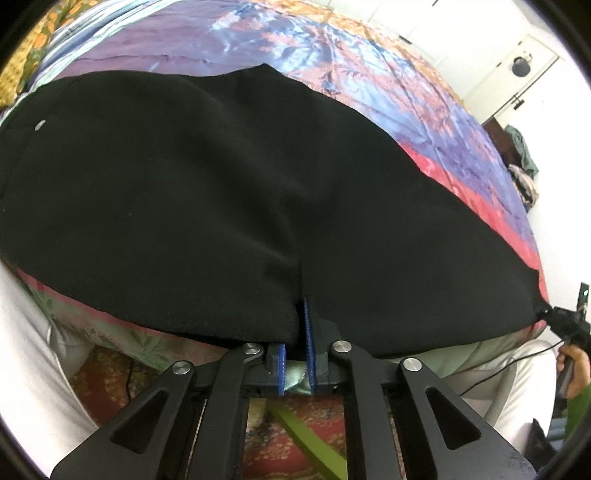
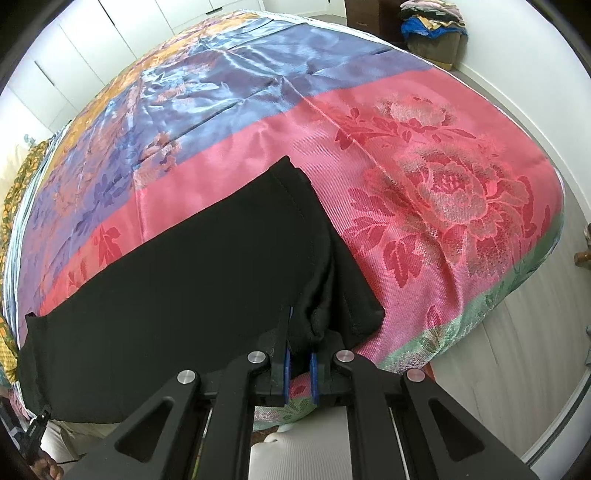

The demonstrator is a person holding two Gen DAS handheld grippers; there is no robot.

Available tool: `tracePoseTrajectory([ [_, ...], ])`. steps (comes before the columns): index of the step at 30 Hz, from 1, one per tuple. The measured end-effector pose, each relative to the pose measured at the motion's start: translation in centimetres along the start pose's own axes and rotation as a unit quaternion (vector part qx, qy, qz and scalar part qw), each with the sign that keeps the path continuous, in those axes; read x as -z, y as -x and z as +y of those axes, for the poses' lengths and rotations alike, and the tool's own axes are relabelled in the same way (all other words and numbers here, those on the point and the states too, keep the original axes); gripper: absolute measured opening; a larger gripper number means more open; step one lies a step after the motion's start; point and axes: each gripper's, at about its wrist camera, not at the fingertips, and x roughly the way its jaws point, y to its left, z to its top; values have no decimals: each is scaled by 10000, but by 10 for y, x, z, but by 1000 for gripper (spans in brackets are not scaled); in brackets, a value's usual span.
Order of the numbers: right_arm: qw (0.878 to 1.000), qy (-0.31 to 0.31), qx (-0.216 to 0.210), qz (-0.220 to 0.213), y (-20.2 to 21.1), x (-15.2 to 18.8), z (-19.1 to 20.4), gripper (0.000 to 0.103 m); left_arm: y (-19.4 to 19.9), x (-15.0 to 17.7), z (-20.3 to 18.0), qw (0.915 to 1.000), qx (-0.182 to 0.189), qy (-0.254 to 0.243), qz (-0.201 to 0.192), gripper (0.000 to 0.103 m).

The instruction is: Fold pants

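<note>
Pants (image 1: 221,184): black, spread flat w/ one long edge along the near side of the bed (image 2: 424,155); we see them run between the two grippers, so both ends of that near edge are held.
Left gripper (image 1: 297,332): jaws closed on the near edge of the pants approx. mid-length; one blue pad (image 1: 307,325) shows beside the cloth, fabric tucked into the narrow gap. Held low & pointing down so the edge lifts without dragging the rest.
Right gripper (image 2: 300,343): jaws closed on a bunched fold of cloth at the leg end, near the hem (image 2: 295,177); cloth gathers into a lump right at the tips.
Right hand (image 1: 574,363): visible at the far right of the left view, w/ the pants' corner pulled to a point at its gripper, i.e. cloth is taut between the two holds.
Bedspread (image 2: 258,74): satin, floral, pink/blue; probably slippery, so cloth may slide when moved.
Step, as we judge it: both near-edge holds made, ready to lift & carry the edge over for a fold.
Risk: bunched right hold may leave a wrinkled end.
Bkgd: clothes pile (image 2: 432,18) on the floor, far corner.
</note>
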Motion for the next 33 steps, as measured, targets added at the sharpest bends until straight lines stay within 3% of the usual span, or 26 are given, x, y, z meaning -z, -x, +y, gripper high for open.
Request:
tracePoseTrajectory([
  [1,10000,9,-31,18,0,0,0,11,1,0,-1,10000,-13,-20,-18,13],
  [4,9998,-44,-171,-14,1,0,-2,19,6,1,-8,9999,-63,-81,-62,36],
  [6,9986,-228,-438,-169,9,0,-11,39,13,2,-11,9994,-280,-135,-163,58],
  [7,9964,-426,-638,-371,16,1,-20,51,15,4,-8,9992,-321,-148,-210,60],
  [8,9939,-601,-749,-536,22,2,-28,53,20,5,-8,9990,-336,-144,-266,60],
  [10,9921,-868,-438,-791,32,1,-47,63,27,7,-5,9990,-309,-80,-322,60],
  [11,9908,-940,-440,-869,35,0,-54,63,29,7,-5,9989,-310,-50,-351,60],
  [15,9833,-1198,-1009,-922,41,-2,-79,63,41,8,0,9980,-295,44,-558,60],
  [23,9665,-1262,-2233,-79,24,10,-70,63,42,7,1,9973,-310,60,-659,60],
  [27,9708,-1184,-2087,58,11,10,-66,67,43,7,1,9973,-309,52,-666,60],
  [31,9562,-1404,-2527,457,-11,12,-68,70,44,7,3,9973,-270,132,-677,60],
  [33,9573,-1277,-2544,498,-15,11,-67,70,42,7,3,9974,-276,133,-653,60],
])
